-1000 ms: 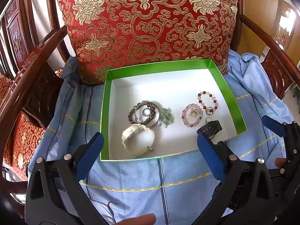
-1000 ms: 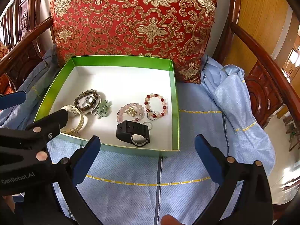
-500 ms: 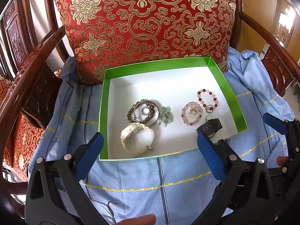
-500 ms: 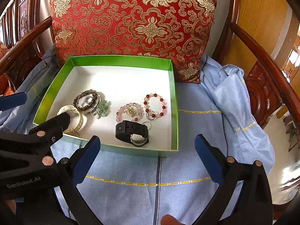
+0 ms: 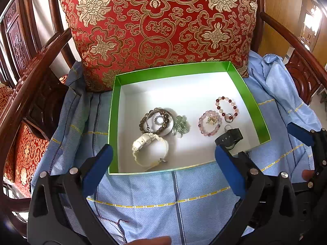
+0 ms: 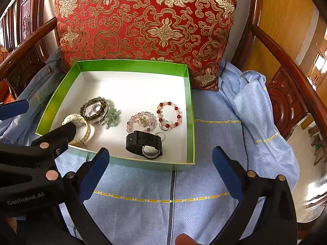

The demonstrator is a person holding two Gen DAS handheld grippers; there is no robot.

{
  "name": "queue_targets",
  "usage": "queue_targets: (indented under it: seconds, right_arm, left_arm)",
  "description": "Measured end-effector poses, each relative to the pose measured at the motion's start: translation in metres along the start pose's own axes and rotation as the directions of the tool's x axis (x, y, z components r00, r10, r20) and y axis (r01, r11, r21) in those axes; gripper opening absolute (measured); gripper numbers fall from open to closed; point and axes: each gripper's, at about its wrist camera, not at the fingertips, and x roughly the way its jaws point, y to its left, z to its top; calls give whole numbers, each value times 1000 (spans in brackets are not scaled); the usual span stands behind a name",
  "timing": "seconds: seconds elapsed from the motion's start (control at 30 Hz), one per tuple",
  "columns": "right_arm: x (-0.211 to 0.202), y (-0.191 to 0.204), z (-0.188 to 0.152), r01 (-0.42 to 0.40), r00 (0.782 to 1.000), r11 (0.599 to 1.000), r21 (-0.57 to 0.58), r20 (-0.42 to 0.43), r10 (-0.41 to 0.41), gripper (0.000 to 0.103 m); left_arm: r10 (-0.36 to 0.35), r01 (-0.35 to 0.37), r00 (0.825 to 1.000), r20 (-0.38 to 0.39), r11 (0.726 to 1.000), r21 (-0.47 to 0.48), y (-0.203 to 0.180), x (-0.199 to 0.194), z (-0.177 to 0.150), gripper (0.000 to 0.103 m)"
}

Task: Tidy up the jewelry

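Note:
A green box (image 5: 114,122) (image 6: 189,110) with a white floor rests on blue cloth and holds the jewelry. Inside lie a white watch (image 5: 150,150) (image 6: 81,126), a brown bead bracelet with a silver bangle (image 5: 158,120) (image 6: 95,110), a pale green charm (image 5: 180,125) (image 6: 111,119), a pink bead bracelet (image 5: 209,122) (image 6: 141,121), a red and pink bead bracelet (image 5: 226,106) (image 6: 169,113) and a black watch (image 5: 230,137) (image 6: 145,144). My left gripper (image 5: 161,169) hovers open just before the box's near edge. My right gripper (image 6: 160,169) is open too, beside it, holding nothing.
A red and gold cushion (image 5: 159,24) (image 6: 143,20) leans behind the box. Dark wooden armrests (image 5: 22,94) (image 6: 290,61) flank the seat. Blue cloth (image 5: 173,194) (image 6: 255,106) covers the seat and bunches at the right. A fingertip (image 5: 151,239) shows at the bottom edge.
Both cameras have drawn slightly back and up, so the box sits a little farther away. The jewelry has not moved and both grippers stay open.

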Motion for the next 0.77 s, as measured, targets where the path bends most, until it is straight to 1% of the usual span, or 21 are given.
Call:
queue_targets:
  seconds: [0.77]
  right_arm:
    - [0,1,0,12,1000,1000,-18,-3,-12,98]
  left_arm:
    - [0,0,1000,-4,1000,-3,2,2,-1,99]
